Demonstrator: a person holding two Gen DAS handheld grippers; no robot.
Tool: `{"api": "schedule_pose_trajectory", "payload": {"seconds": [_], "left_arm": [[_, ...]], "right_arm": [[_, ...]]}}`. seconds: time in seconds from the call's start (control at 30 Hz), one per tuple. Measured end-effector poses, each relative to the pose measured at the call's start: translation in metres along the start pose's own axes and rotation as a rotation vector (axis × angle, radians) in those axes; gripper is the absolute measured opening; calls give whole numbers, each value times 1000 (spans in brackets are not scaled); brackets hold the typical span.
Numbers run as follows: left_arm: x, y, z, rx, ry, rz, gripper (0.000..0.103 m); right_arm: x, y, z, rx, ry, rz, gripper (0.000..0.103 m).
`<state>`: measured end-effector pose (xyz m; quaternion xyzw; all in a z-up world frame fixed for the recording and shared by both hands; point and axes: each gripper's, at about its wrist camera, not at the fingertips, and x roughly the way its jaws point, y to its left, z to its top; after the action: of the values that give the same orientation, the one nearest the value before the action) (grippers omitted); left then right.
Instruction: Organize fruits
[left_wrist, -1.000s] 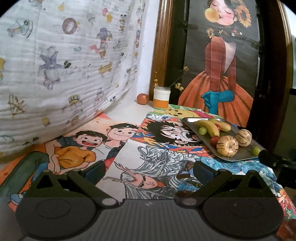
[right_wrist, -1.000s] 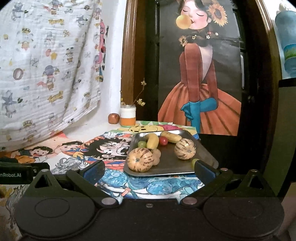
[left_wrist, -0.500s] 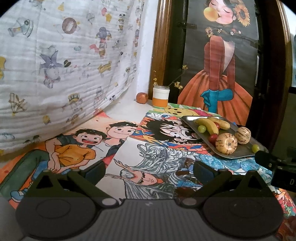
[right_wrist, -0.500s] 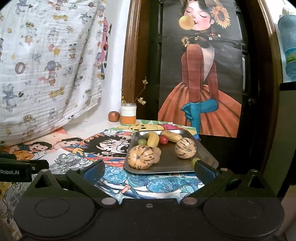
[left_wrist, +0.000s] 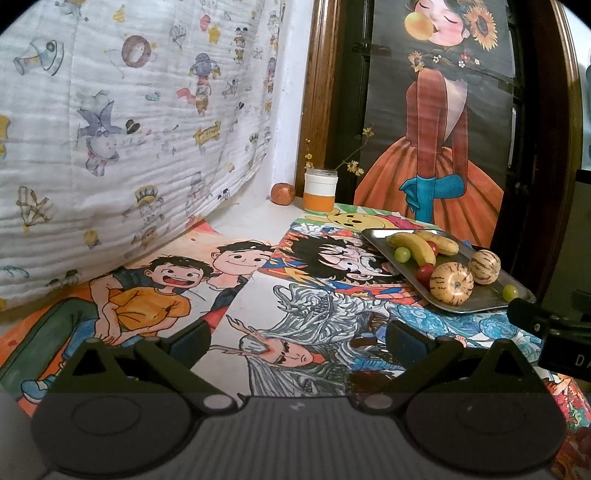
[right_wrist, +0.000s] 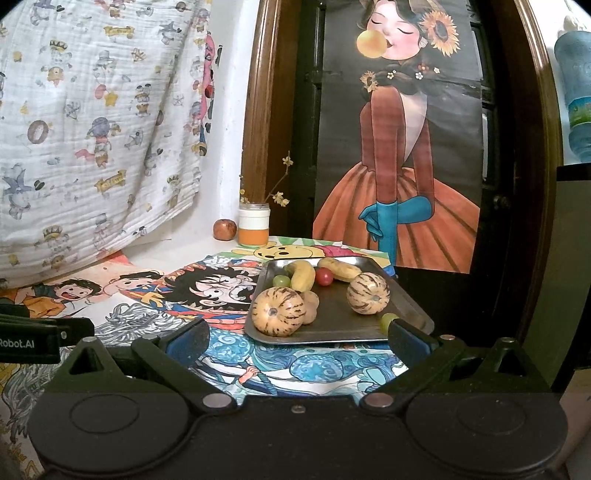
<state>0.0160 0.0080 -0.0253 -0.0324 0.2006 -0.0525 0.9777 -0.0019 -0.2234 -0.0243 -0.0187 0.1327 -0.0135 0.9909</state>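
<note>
Left wrist view: the left gripper (left_wrist: 295, 341) gapes empty over drawings (left_wrist: 236, 295) on the counter (left_wrist: 243, 218); a jar (left_wrist: 320, 190) and apple (left_wrist: 283, 193) stand far back. The tray (left_wrist: 476, 301) sits right, its banana (left_wrist: 413, 248) pointing away-left.

Right wrist view: the right gripper (right_wrist: 299, 341), spread empty, faces the tray (right_wrist: 343, 325); a melon (right_wrist: 279, 312) lies nearest.

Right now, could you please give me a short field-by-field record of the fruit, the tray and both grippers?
Tray: metal tray on the picture-covered table, holding all fruit listed below.
Striped melons: two, near melon at the front left, far melon to the right.
Bananas: banana and second banana at the back.
Small fruit: green grape, red tomato, second grape by the front right rim.
Off tray: apple beside an orange-banded jar.
Left gripper: jaws open, empty.
Right gripper: jaws open, empty, facing the tray.
</note>
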Motion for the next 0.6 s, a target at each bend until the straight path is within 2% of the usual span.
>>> {"api": "schedule_pose_trajectory", "payload": {"seconds": [0.6], "left_arm": [[0,0,-1,0,4,-3,103]], "right_arm": [[0,0,0,0,0,0,102]]}}
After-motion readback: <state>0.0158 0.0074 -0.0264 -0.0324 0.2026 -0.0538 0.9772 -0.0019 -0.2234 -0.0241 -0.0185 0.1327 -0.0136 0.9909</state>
